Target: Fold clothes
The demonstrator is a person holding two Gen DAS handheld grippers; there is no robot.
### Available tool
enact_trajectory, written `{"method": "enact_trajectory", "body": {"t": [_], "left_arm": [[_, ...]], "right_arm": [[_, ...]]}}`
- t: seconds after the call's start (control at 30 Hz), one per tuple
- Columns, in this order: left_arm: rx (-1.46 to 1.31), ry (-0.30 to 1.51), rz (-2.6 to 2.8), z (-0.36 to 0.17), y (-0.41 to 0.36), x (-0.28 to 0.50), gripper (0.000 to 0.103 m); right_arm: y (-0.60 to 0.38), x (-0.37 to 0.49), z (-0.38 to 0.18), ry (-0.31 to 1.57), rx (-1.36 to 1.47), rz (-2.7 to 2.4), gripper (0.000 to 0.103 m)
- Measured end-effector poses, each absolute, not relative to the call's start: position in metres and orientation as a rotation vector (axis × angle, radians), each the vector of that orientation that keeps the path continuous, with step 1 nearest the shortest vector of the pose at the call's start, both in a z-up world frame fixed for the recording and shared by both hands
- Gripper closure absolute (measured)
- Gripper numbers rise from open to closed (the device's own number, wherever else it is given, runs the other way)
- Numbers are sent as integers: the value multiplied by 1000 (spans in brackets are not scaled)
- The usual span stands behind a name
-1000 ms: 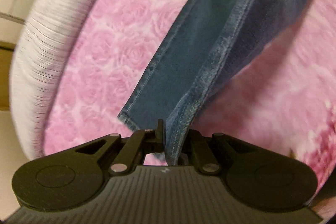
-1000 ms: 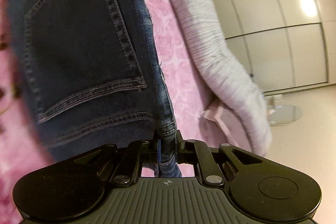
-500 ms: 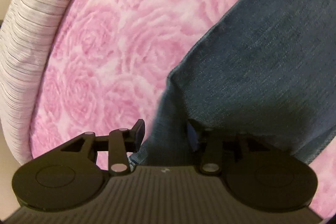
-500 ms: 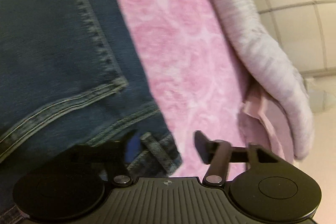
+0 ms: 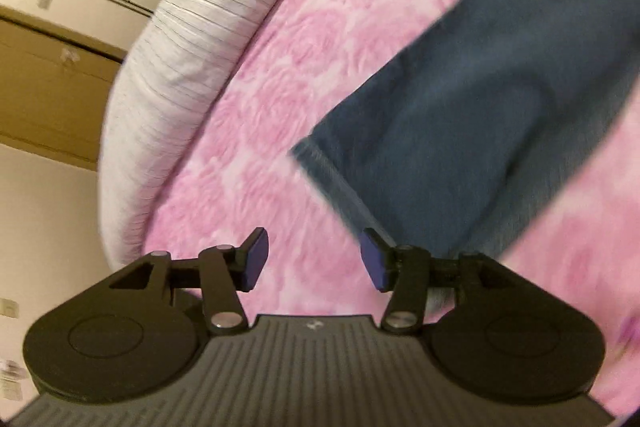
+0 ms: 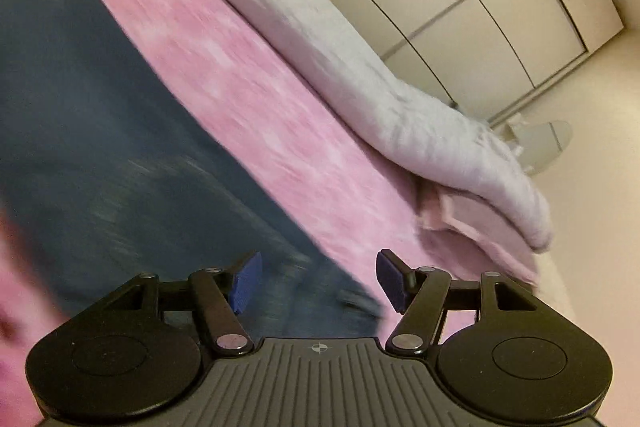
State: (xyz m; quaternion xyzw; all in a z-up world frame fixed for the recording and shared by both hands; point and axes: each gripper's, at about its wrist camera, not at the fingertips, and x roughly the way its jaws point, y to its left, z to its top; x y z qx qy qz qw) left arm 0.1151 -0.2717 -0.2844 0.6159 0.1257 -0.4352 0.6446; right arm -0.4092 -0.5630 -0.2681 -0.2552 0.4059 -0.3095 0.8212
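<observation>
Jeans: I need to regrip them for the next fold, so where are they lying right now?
The jeans lie on the pink blanket, right of centre in the left wrist view, hem by the open left gripper.

Left gripper [image 5: 312, 259] spread wide over the pink blanket [image 5: 280, 99].
Jeans [image 5: 480, 115] lie flat on it, hem just beside the right pad [image 5: 374, 265]; grey bedding [image 5: 192, 39] borders the blanket.

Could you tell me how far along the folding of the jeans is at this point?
Done: the jeans lie on the pink blanket, released. In hand: nothing; the left gripper and right gripper are both open and empty. Left: motion blur hides how many folds are made, so further folding may remain.
</observation>
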Motion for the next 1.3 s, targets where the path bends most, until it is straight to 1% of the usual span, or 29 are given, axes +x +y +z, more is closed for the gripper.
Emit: {"method": "enact_trajectory", "body": {"t": [0.07, 0.2, 0.33, 0.4, 0.47, 0.5, 0.53, 0.57, 0.6, 0.63, 0.73, 0.83, 0.9, 0.97, 1.03, 1.07, 1.13, 1.17, 1.27, 1.3], "left_arm": [[1404, 244, -1040, -296, -247, 108, 56], [1461, 110, -1147, -333, -222, 88, 67], [1567, -72, -1167, -369, -221, 75, 67], [1638, -192, -1127, -386, -228, 75, 67], [1692, -249, -1085, -397, -236, 80, 68], [1713, -269, -1067, -400, -240, 83, 79], [1725, -267, -1057, -403, -245, 85, 93], [1727, -260, -1057, -404, -246, 87, 101], [1683, -253, -1068, -396, -244, 90, 101], [1638, -246, -1079, -387, -242, 93, 101], [1440, -140, -1116, -359, -228, 111, 100], [1495, -139, -1137, -369, -222, 109, 100], [1535, -152, -1123, -378, -220, 105, 94], [1565, -170, -1098, -385, -217, 101, 93], [1594, -187, -1071, -392, -214, 98, 88], [1587, -180, -1046, -391, -211, 97, 82], [1542, -151, -1027, -382, -200, 96, 77], [1526, -146, -1027, -377, -197, 94, 70], [1484, -192, -1058, -368, -186, 70, 63], [1470, -208, -1068, -365, -182, 62, 60]], "right_arm": [[-534, -399, -274, 832, -490, -617, 39], [-480, -371, -287, 802, -417, -528, 39], [-437, -337, -301, 797, -411, -479, 39], [-423, -325, -307, 801, -408, -464, 39], [-419, -314, -312, 806, -401, -458, 39], [-417, -308, -315, 809, -398, -456, 39], [-418, -304, -318, 809, -398, -453, 39], [-420, -300, -320, 809, -399, -451, 39], [-421, -298, -322, 814, -408, -451, 39], [-421, -296, -324, 820, -420, -451, 39], [-424, -298, -327, 834, -424, -462, 39], [-428, -305, -327, 844, -408, -480, 39], [-431, -310, -327, 851, -397, -493, 39], [-434, -315, -327, 858, -385, -505, 39], [-435, -322, -327, 866, -380, -519, 39], [-435, -329, -325, 871, -379, -533, 39], [-439, -343, -328, 891, -386, -561, 39], [-441, -350, -329, 902, -391, -575, 39], [-447, -368, -340, 950, -454, -601, 39], [-449, -373, -345, 970, -488, -607, 39]]}}
